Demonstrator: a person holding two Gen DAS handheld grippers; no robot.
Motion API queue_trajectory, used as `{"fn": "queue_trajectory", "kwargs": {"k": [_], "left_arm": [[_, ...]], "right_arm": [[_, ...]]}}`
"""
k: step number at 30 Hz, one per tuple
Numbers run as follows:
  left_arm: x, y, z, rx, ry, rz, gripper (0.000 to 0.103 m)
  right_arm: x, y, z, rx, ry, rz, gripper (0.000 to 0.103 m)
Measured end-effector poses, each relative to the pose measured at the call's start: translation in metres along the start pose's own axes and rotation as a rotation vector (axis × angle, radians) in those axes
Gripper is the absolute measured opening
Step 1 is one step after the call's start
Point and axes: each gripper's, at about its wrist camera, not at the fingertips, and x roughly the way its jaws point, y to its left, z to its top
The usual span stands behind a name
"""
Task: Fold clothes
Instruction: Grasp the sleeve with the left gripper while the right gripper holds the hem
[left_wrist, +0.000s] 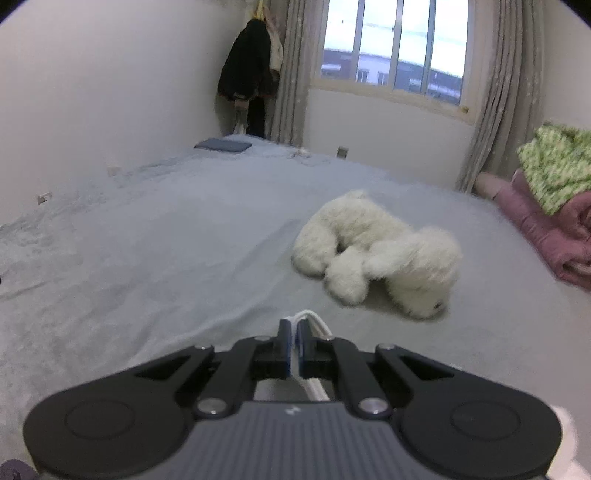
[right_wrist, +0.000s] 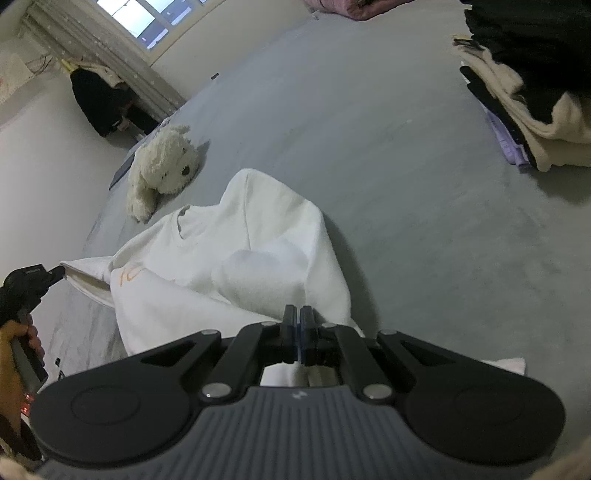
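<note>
Both grippers clamp the soft white sweatshirt (right_wrist: 236, 258): left gripper (left_wrist: 294, 326) pinches a folded edge, right gripper (right_wrist: 298, 314) the rumpled hem.

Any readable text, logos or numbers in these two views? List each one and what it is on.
Orange print on the white sweatshirt: partly folded under, too blurred to read.
Small pale mark on each gripper body, left gripper and right gripper: a logo shape, no legible letters.
Nothing else carries readable text.
</note>
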Motion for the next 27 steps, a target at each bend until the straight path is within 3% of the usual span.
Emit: {"fn": "queue_trajectory", "kwargs": {"k": [5,13,15,17,21,27], "left_arm": [[0.023,0.010,-0.005,0.025,0.025,0.081,0.003],[0.020,0.008,-0.010,-0.035,-0.003,0.080,0.005],[0.018,0.006,-0.016,-0.052,0.008,0.060,0.018],[0.019,0.005,-0.025,-0.064,0.053,0.038,0.050],[0.022,0.009,-0.045,-0.100,0.162,-0.008,0.055],[0.025,0.031,-0.077,-0.263,0.314,-0.094,0.058]], "right_arm": [[0.002,-0.001,0.000,0.003,0.007,0.001,0.003],[0.003,0.002,-0.002,-0.021,0.016,0.023,0.013],[0.002,0.002,-0.001,-0.024,0.015,0.027,0.013],[0.000,0.002,0.000,-0.027,0.011,0.030,0.013],[-0.002,0.002,0.001,-0.032,0.007,0.030,0.013],[-0.006,0.001,0.003,-0.004,0.008,0.071,0.015]]}}
